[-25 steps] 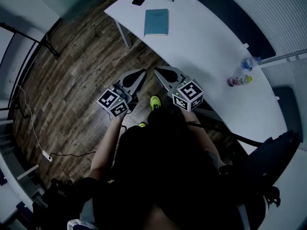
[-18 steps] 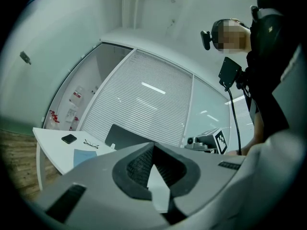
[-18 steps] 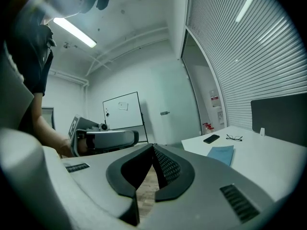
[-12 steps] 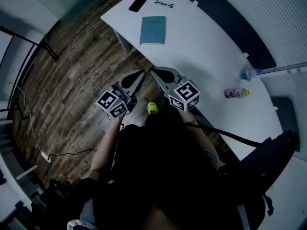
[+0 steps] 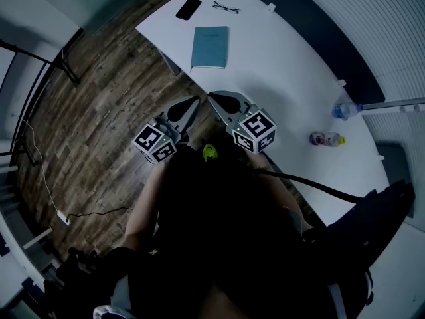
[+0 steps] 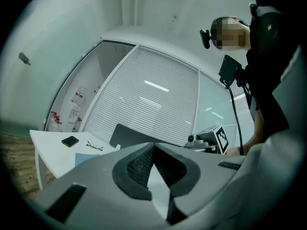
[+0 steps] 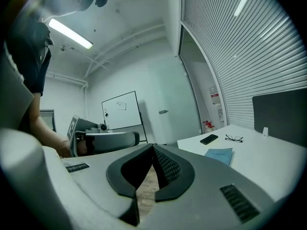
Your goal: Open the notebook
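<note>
Short of the closed notebook [image 5: 210,47] on the desk [image 5: 285,65], both tongs are pressed together, empty. The right tongs [image 5: 212,97] are nearer than the left tongs [image 5: 196,100], and the notebook's long axis runs away from them.

One notebook [image 5: 210,46], one phone [image 5: 189,8], one glasses [image 5: 226,6], two bottles [image 5: 327,138], one table [image 5: 279,65].

The head camera looks steeply down from above the person's dark torso onto the left gripper [image 5: 190,105] and right gripper [image 5: 214,98], the wood floor [image 5: 99,98] and the white table [image 5: 285,72] farther ahead. Each gripper camera sits low, just behind its own jaws, facing roughly level toward that table from well back. All three views share the table's end with the notebook [image 5: 210,47], phone [image 5: 188,8] and glasses [image 5: 226,6]; each gripper view also catches the other gripper beside it
</note>
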`<act>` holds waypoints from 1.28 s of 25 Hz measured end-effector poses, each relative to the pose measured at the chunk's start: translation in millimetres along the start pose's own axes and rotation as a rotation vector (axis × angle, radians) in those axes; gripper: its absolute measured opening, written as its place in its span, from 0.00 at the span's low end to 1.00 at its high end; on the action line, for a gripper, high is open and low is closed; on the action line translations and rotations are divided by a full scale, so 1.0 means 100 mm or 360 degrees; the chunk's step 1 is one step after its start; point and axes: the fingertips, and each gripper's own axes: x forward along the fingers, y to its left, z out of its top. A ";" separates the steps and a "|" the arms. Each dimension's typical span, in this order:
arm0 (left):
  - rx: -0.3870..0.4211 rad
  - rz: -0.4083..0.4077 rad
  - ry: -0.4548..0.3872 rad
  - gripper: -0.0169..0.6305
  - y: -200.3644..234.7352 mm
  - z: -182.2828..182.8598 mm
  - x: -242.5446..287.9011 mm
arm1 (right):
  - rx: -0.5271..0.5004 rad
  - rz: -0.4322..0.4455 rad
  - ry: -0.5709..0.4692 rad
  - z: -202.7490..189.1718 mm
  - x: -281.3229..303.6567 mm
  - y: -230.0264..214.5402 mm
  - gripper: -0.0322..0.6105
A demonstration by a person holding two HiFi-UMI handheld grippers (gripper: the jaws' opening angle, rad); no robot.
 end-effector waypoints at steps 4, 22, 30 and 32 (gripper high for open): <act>0.0015 -0.0023 0.0033 0.06 0.11 0.00 0.09 | 0.0003 -0.0015 0.0003 0.03 0.11 -0.12 0.05; -0.0002 -0.0161 0.0129 0.06 0.97 0.01 0.51 | 0.0082 -0.0193 0.0081 0.01 0.84 -0.88 0.05; -0.0033 -0.0171 0.0153 0.06 1.29 -0.10 0.66 | 0.0142 -0.0268 0.0136 -0.17 0.99 -1.17 0.05; -0.0046 -0.0173 0.0148 0.06 1.35 -0.13 0.70 | 0.0159 -0.0281 0.0157 -0.24 1.03 -1.25 0.05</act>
